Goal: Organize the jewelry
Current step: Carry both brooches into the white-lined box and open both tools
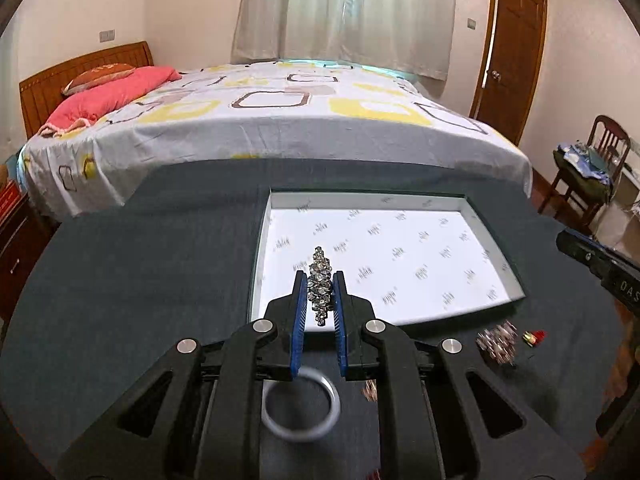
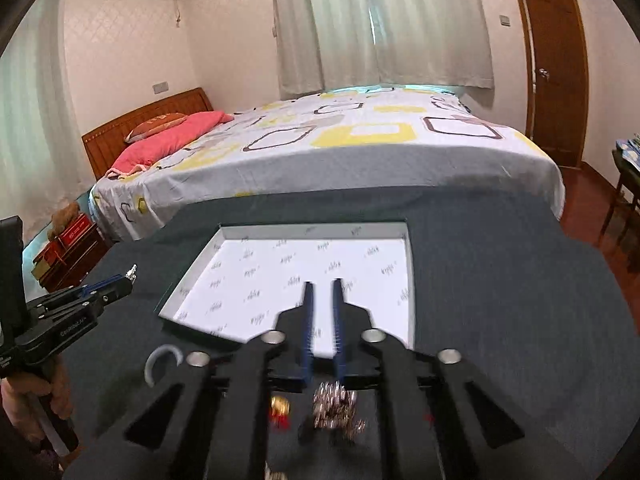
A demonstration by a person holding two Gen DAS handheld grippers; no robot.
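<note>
Nearest us, our left hand-held gripper (image 1: 320, 292) is pinching a rhinestone brooch (image 1: 319, 280) above the white tray (image 1: 496, 236) for sorting, while our right hand-held gripper (image 2: 322, 296) is hovering pressed together, empty.

The counter (image 1: 120, 280) wears a dark grey-green cloth. The shallow box (image 1: 496, 236) is white, printed all over with small grey marks. The tongs (image 1: 320, 280) are black with blue pads and hold a silver rhinestone piece (image 1: 319, 276). A pale ring (image 1: 300, 408) lies blurred. The bed (image 2: 360, 152) has a grey sheet with yellow and brown squares, and a pink pillow (image 2: 168, 140).
</note>
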